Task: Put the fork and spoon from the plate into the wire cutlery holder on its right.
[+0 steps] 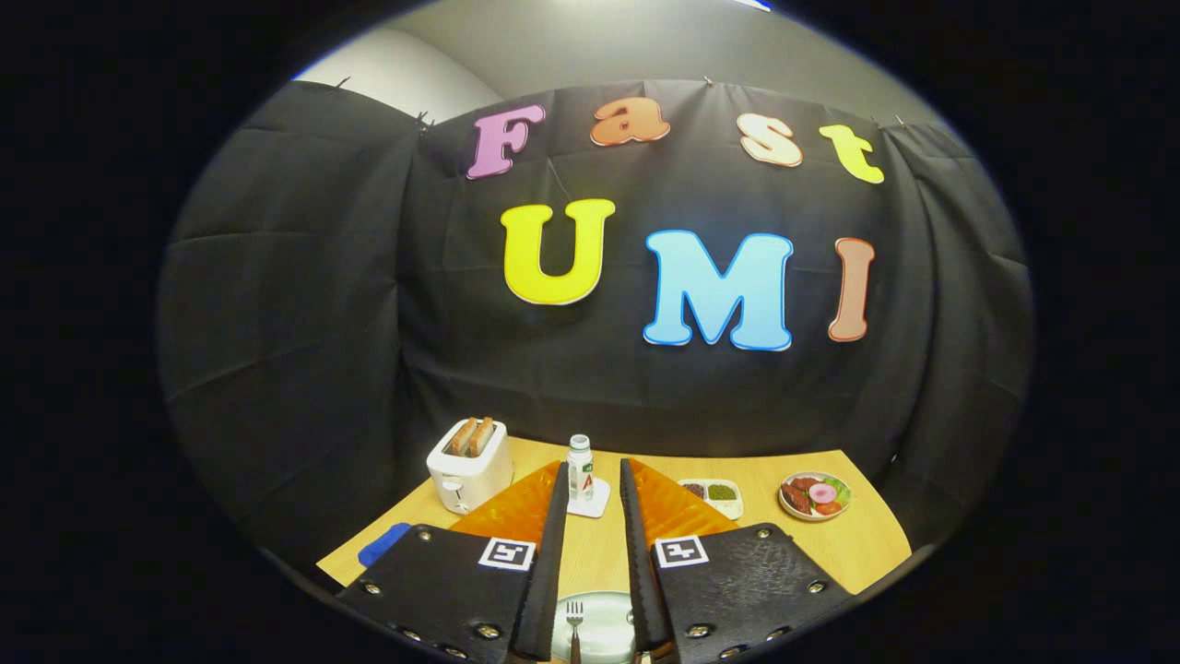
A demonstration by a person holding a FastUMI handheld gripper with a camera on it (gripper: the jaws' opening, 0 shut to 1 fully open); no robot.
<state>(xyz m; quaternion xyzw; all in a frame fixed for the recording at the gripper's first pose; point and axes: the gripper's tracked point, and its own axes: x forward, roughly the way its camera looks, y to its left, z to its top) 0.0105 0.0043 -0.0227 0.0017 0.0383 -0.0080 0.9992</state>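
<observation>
Lying on the plate (604, 616), the fork (574, 620) sits between the parted gripper (591, 480) fingers.

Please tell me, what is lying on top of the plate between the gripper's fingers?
A fork lies on the plate, tines pointing away, between the open gripper's fingers. The fingers cover both sides of the plate, so whether a spoon lies there too cannot be told.

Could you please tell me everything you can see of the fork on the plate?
The fork looks like shiny metal. Its tines point away from the gripper, toward the bottle farther along the table. It lies on the pale round plate, in the gap between the open fingers, touching neither. Part of the handle is cut off from view, so its end cannot be described.
</observation>
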